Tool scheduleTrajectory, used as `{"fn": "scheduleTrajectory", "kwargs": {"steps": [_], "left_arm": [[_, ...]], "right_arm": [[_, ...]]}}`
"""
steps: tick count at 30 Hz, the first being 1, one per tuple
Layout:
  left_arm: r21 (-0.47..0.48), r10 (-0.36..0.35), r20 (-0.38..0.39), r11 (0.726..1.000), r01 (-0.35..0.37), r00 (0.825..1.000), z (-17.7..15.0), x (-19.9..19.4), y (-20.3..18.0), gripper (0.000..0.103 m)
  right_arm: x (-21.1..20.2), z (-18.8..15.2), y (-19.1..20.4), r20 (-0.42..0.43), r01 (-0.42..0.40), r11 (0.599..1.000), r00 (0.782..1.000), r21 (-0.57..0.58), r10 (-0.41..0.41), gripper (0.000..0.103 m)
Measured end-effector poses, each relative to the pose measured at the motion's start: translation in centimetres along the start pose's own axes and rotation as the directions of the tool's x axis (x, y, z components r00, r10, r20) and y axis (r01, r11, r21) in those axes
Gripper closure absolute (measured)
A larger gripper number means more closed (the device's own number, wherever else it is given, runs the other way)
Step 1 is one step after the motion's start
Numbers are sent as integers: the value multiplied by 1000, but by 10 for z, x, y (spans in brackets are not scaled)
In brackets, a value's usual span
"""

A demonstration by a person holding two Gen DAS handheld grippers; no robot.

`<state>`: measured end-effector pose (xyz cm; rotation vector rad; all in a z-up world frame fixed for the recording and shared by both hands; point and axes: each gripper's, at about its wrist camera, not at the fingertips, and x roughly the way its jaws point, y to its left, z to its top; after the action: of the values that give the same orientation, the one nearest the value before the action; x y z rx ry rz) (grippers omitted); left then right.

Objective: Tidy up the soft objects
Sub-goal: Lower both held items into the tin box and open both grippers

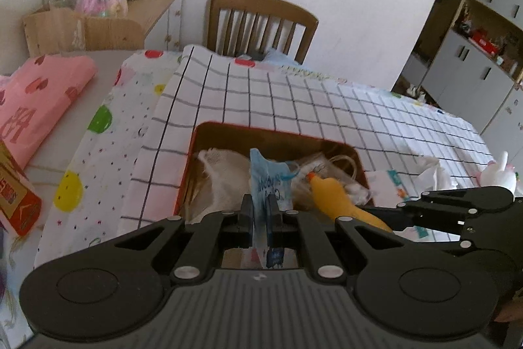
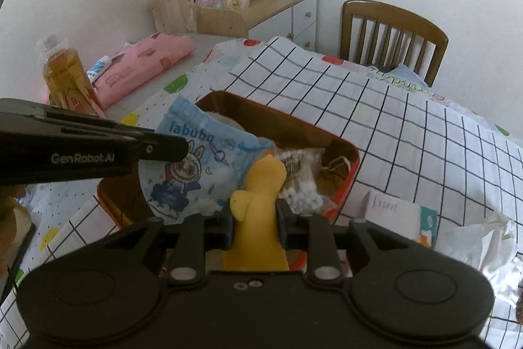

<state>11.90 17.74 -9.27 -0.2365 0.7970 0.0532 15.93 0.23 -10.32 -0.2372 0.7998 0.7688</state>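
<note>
Presently both tongs were loaded above the box [image 1: 196,133], a red-rimmed tin resting on the checked cloth [image 1: 327,107] of the counter. The left tongs [image 1: 260,211] were pressed together on the edge of a blue pouch [image 1: 269,182], which stood on edge over the middle of the box. The right tongs [image 2: 256,218] pinched a yellow duck [image 2: 261,185] by its body, head foremost, long axis running forward along the fingers and over the box's near rim. Seen from the left wrist, the duck lay just right of the pouch, and the two appeared close or touching.

The box already held a cream plush [image 1: 225,169], a bag of cotton swabs [image 2: 300,182] and some cord toward its far right corner. Free room appeared limited; the right half looked the fuller.

By judgement, both items were directly over the box, so release or a short lowering would seat them, the duck nearer the swabs. Outside the box, to its right, lay a card packet [image 2: 392,208] and crumpled tissue [image 2: 483,237].
</note>
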Motion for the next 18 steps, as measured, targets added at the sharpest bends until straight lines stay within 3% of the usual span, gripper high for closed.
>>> {"fn": "scheduleTrajectory", "kwargs": {"steps": [4, 9, 14, 18], "left_arm": [[-13, 12, -29, 1000, -12, 1000, -4, 4, 4, 96], [-19, 25, -43, 999, -26, 999, -9, 4, 7, 95], [-5, 45, -43, 999, -45, 998, -12, 0, 5, 93], [6, 57, -40, 998, -56, 998, -14, -4, 3, 92]], "right_arm": [[3, -2, 2, -18, -10, 1000, 1000, -12, 10, 74], [0, -4, 3, -13, -26, 999, 1000, -22, 25, 59], [-5, -4, 3, -6, -40, 999, 999, -27, 40, 51], [-12, -4, 3, 3, -50, 998, 999, -23, 50, 49]]}}
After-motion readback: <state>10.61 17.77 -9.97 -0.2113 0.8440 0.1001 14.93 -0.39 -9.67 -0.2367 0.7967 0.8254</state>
